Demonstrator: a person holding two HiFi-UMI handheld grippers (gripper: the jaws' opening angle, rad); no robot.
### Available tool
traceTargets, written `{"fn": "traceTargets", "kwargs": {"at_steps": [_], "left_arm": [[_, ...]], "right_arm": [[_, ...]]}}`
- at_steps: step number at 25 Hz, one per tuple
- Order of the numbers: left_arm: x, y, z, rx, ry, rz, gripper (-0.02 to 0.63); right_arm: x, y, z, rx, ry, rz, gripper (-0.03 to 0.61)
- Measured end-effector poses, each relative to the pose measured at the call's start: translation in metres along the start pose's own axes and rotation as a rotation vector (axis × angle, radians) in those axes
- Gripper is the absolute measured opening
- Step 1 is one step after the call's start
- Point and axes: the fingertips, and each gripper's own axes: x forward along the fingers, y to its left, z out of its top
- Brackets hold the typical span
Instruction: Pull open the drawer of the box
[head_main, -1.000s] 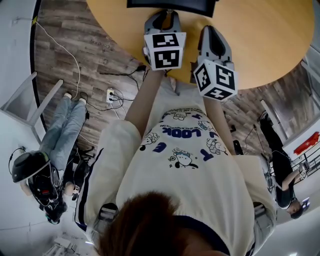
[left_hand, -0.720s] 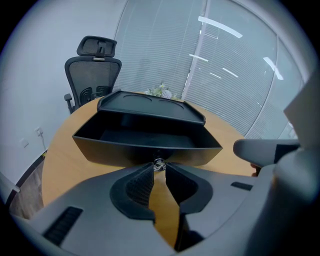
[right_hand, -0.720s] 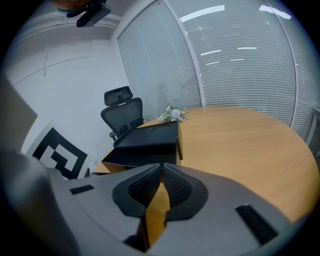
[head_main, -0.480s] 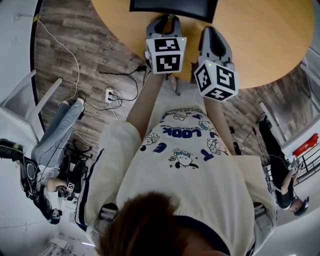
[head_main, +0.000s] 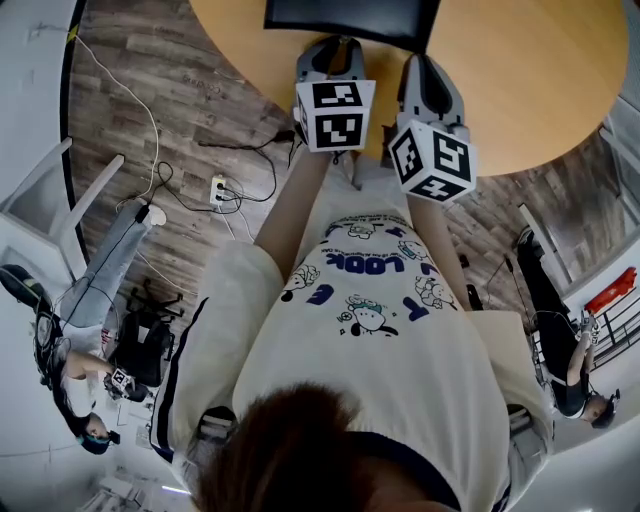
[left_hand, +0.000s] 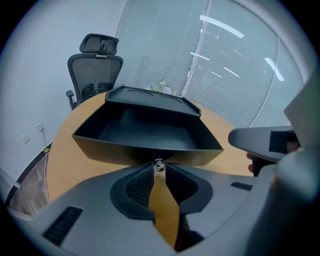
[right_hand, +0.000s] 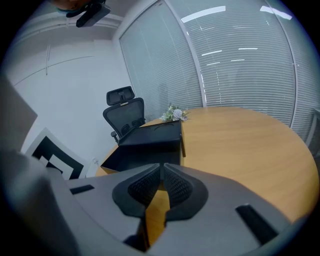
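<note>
The black box (left_hand: 150, 97) stands on the round wooden table (head_main: 520, 80). Its open drawer (left_hand: 145, 130) sticks out toward me as an empty black tray. My left gripper (left_hand: 159, 166) is shut on the drawer's small shiny knob (left_hand: 159, 164), pinched at the jaw tips against the drawer front. In the head view the left gripper (head_main: 338, 45) reaches up to the box (head_main: 350, 18) at the top edge. My right gripper (right_hand: 161, 167) hangs to the right of the box (right_hand: 152, 137), shut with nothing between its pads. It shows in the head view as the right gripper (head_main: 428, 70).
A black office chair (left_hand: 95, 70) stands behind the table, and a small bunch of flowers (right_hand: 174, 114) lies beyond the box. On the floor are a power strip with cables (head_main: 222, 190), a person at left (head_main: 90, 300) and another at right (head_main: 560, 340).
The left gripper and the drawer front have come a little nearer to me. The right gripper has stayed put. The person on the floor at left has shifted.
</note>
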Motion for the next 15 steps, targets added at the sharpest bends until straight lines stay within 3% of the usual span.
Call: {"fn": "traceTargets", "kwargs": {"at_steps": [15], "left_arm": [[-0.008, -0.002, -0.013, 0.001, 0.001, -0.007, 0.078]], "right_arm": [[0.0, 0.008, -0.005, 0.0, 0.011, 0.009, 0.041]]}}
